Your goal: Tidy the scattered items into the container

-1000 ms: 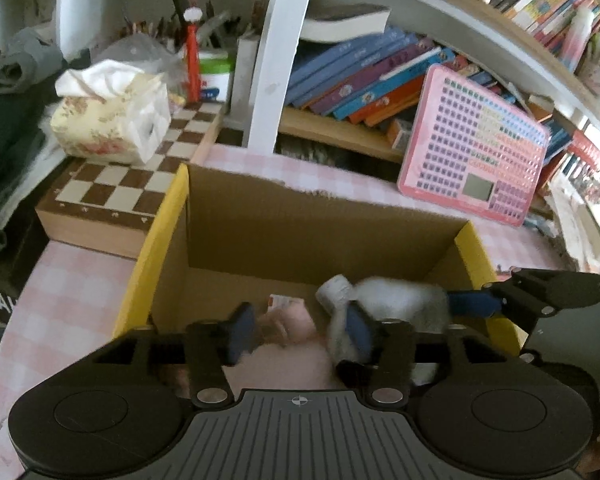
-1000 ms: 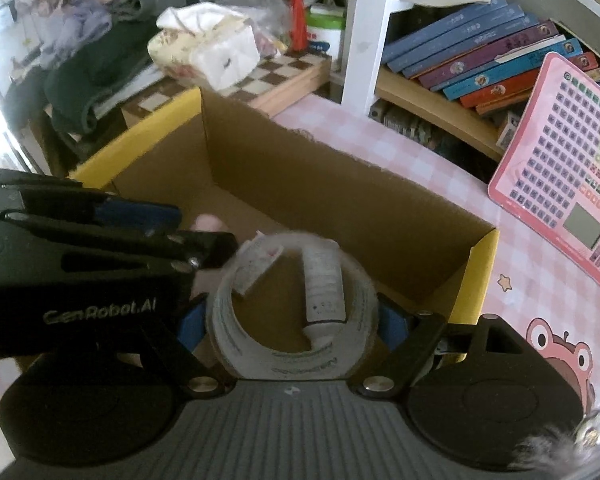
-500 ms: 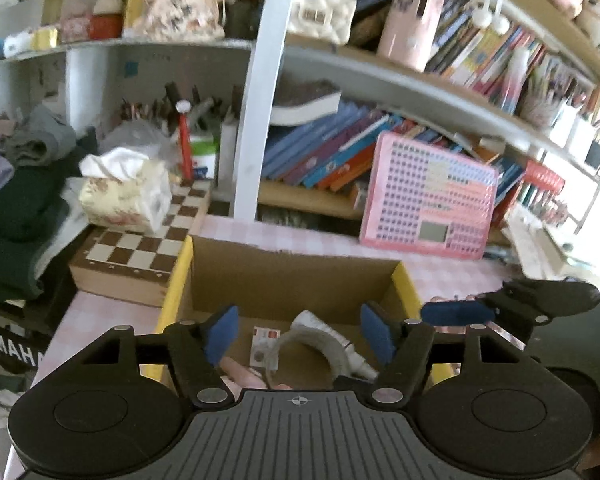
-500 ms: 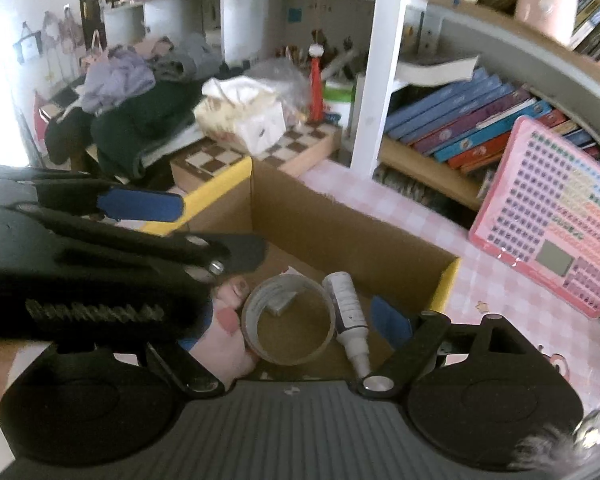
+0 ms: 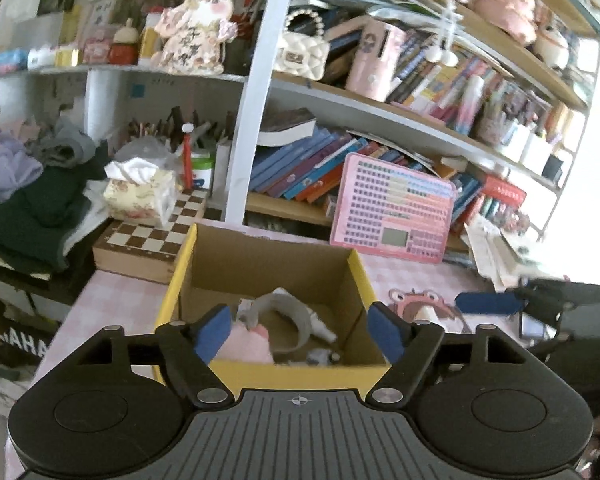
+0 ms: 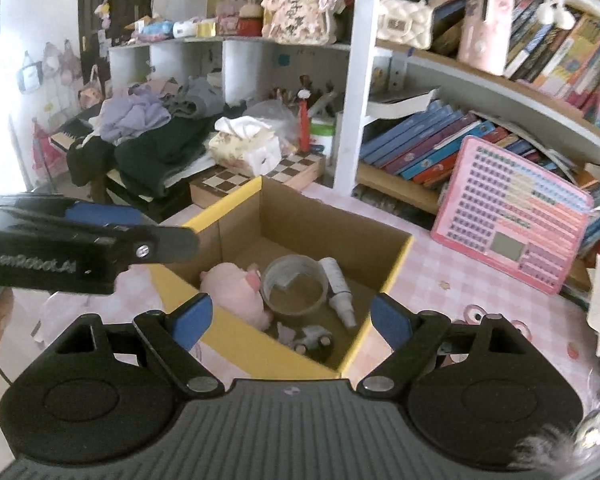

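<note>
Left wrist view
Left gripper [image 5: 300,330]: jaws opening, spread wide, nothing between the pads.
Cardboard box [image 5: 362,280]: open-topped, yellow-rimmed, straight ahead of and below the fingers, standing on the pink checked surface [image 5: 112,300].
Tape roll [image 5: 288,312]: inside the box, ahead of the gripper, between the two fingers in the picture.
Pink plush toy [image 5: 246,344]: inside the box, just beyond the left finger.
White tube [image 5: 322,326]: in the box, to the right of the tape roll.
Right gripper [image 5: 496,303]: off to the right, beyond the box's right wall.

Right wrist view
Right gripper [image 6: 290,322]: jaws spread, holding nothing.
Cardboard box [image 6: 400,260]: ahead of and under the fingers.
Contents: pink plush toy [image 6: 232,286] toward the left finger, tape roll [image 6: 294,290] touching it in the middle, white tube [image 6: 338,286] just right of the roll, a small toy car [image 6: 314,338] nearest the gripper.
Left gripper [image 6: 100,232]: off to the left, over the box's left edge.
</note>
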Motion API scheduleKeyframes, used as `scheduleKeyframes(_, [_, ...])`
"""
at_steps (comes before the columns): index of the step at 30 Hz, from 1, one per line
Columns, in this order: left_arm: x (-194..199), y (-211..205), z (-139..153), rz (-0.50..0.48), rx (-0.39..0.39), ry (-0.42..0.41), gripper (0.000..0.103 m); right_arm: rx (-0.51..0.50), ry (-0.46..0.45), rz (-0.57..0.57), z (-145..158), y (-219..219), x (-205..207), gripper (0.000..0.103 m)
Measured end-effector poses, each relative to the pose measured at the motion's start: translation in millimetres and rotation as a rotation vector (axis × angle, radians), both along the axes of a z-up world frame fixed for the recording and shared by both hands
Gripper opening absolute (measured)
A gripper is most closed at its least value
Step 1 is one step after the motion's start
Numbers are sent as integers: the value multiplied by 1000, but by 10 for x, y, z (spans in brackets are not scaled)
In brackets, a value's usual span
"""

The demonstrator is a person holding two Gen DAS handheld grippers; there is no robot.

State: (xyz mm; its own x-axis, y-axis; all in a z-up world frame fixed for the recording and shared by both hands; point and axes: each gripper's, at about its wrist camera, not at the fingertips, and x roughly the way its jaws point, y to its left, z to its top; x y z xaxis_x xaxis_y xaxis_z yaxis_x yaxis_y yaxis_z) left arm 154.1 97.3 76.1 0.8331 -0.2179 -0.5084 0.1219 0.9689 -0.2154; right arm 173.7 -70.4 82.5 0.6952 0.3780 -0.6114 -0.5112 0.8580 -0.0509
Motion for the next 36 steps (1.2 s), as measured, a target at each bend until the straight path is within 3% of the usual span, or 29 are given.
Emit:
scheduleKeyframes(8, [-452, -93, -122, -29, 84, 16, 81, -10, -12, -83, -146, -160, -537, 86])
scheduleKeyframes(16, [-747, -137, -303, -47, 108, 50, 81, 3, 64, -164, -414, -224, -905, 86])
scheduleKeyframes(36, [-1099, -104, -777, -53, 129, 240, 84, -16, 216, -270, -871, -121, -1306, 87])
